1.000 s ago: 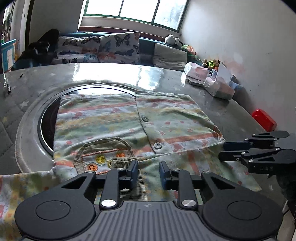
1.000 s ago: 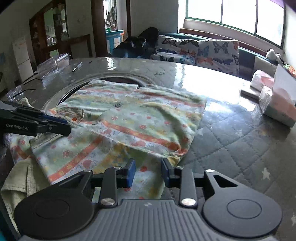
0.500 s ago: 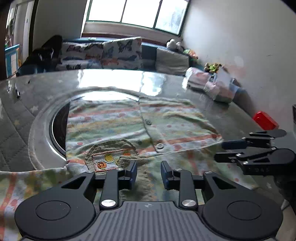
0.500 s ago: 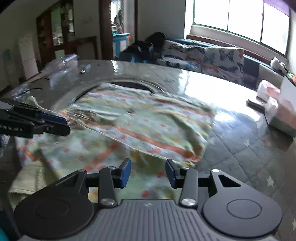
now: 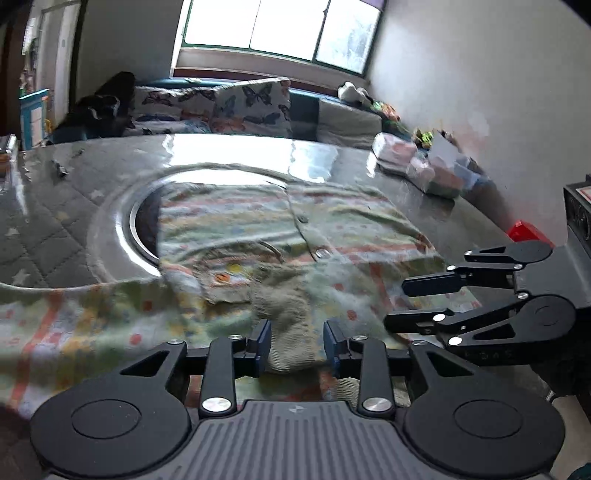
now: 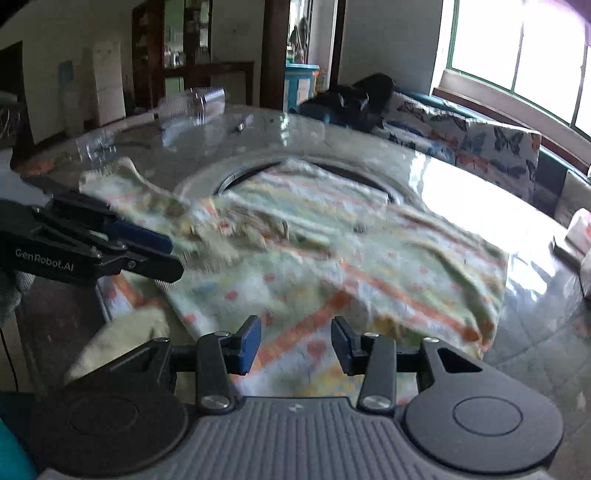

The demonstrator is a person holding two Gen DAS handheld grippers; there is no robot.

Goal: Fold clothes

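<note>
- Your left claw (image 5: 294, 345) stands part open, its blue-padded fingers (image 5: 263, 341) on either side of a ribbed olive cuff (image 5: 286, 332) that rises between them. The pads do not press the cloth as far as the blur lets you see.
- Your right claw (image 6: 294, 345) is spread wide over the near hem of the garment with nothing between its pads. In the left wrist view it shows side-on at the right (image 5: 406, 301), its two fingers apart.
- The garment, a child's striped floral shirt (image 5: 295, 236), lies spread front-up on the worktop (image 5: 55, 221). Its button placket (image 5: 303, 219) runs away from you, and a pocket with orange embroidery (image 5: 225, 275) sits just left of the cuff.
- One sleeve (image 5: 66, 325) trails off to your left along the near edge of the worktop. In the right wrist view the shirt (image 6: 369, 266) is rumpled and motion-blurred.
- The far part of the shirt drapes over a round sunken ring (image 5: 125, 225) in the middle of the worktop.
- Farther right on the worktop stand tissue packs (image 5: 436, 177), well apart from the shirt. A red object (image 5: 524, 230) shows past the right edge.
- Beyond the worktop a sofa with butterfly cushions (image 5: 251, 107) sits below a bright window (image 5: 280, 29).
</note>
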